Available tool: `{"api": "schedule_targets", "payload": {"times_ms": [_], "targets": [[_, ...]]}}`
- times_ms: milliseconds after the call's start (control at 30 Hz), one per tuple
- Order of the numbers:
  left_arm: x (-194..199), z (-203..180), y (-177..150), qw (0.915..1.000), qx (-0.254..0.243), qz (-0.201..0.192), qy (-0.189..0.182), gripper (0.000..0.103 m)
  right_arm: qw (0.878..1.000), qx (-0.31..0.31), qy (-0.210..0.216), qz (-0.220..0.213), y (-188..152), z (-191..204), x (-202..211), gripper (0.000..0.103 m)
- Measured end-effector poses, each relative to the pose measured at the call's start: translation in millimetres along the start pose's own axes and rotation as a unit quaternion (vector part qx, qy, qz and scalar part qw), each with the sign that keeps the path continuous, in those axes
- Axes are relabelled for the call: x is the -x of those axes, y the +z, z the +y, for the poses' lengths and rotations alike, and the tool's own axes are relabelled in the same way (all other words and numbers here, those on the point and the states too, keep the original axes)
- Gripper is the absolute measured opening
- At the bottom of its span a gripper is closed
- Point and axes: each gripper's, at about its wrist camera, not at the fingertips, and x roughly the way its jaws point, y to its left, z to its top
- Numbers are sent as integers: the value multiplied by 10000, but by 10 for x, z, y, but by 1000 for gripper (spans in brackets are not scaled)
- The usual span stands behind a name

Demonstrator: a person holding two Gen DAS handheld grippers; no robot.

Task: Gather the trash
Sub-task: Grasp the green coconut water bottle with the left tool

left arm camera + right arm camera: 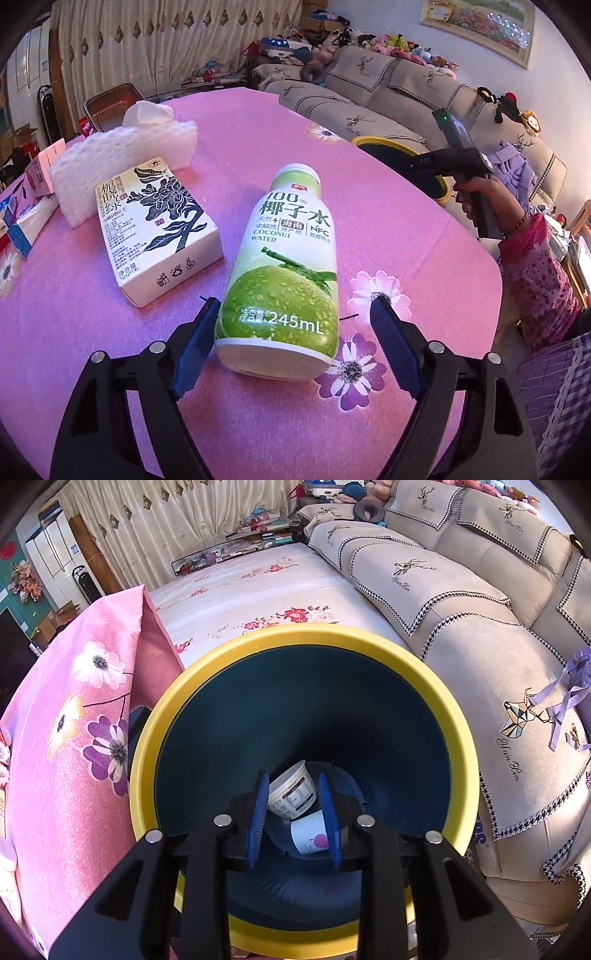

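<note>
Lying between wide-spread left fingers (201, 341), seemingly untouched: coconut water bottle (284, 269).

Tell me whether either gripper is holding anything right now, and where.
Nothing is held. The left gripper is open, its fingers either side of the lying coconut water bottle near its base, not closed. The right gripper hangs open and empty over the trash bin.

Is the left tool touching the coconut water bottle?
Cannot tell. In the left wrist view, the left tool brackets the coconut water bottle: pink cloth shows beside one finger; the other finger's edge meets the bottle's outline.
</note>
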Motion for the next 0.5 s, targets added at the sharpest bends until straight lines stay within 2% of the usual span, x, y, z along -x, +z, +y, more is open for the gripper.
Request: {"api": "schedule_targets", "payload": {"times_ms": [133, 267, 433, 500], "targets": [[-29, 29, 5, 9999, 145, -64, -63, 73, 10000, -25, 1, 21, -2, -24, -29, 27], [-35, 15, 15, 9998, 145, -141, 86, 71, 10000, -34, 25, 55, -21, -23, -65, 27], [-42, -6, 45, 9997, 83, -174, 145, 55, 9999, -37, 95, 46, -33, -6, -55, 27], [-26, -16, 45, 9997, 17, -183, 149, 55, 9999, -36, 115, 23, -31, -3, -37, 27]]}}
